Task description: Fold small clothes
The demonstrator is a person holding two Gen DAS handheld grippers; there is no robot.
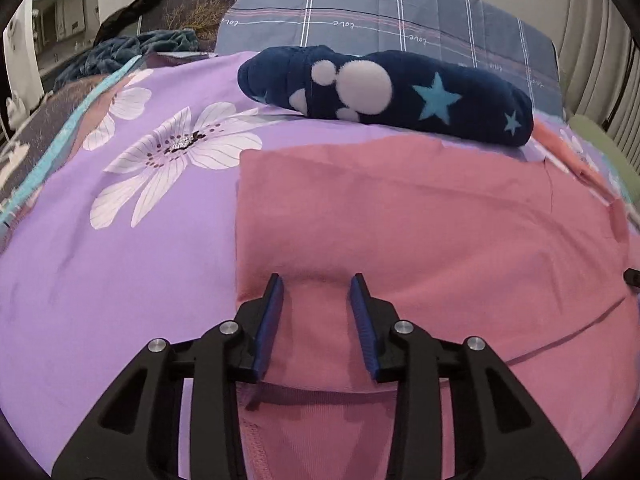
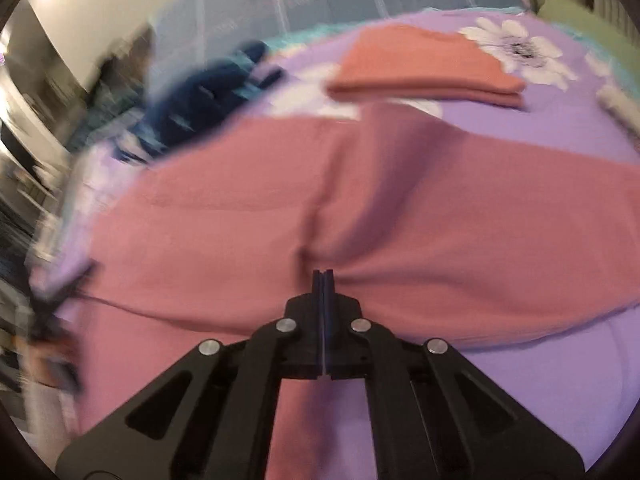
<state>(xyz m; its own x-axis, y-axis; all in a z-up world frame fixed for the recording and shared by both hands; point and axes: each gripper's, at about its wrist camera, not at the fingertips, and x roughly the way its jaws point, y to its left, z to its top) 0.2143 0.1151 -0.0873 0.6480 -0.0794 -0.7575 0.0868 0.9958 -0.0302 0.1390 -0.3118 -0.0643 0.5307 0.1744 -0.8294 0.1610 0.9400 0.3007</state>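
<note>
A pink garment (image 1: 420,216) lies spread on the purple flowered bedsheet (image 1: 120,260). My left gripper (image 1: 318,286) is open, its blue pads straddling the garment's near left part, resting on or just over the cloth. In the right wrist view the same pink garment (image 2: 240,216) is bunched into a ridge, and my right gripper (image 2: 323,274) is shut on a pinch of it. That view is motion-blurred. A folded salmon-orange cloth (image 2: 420,68) lies further back on the sheet.
A rolled dark blue fleece item with white dots and teal stars (image 1: 392,88) lies behind the pink garment; it shows blurred in the right wrist view (image 2: 200,96). A grey-blue plaid pillow (image 1: 380,12) is at the head. A green item (image 1: 600,144) sits at the right edge.
</note>
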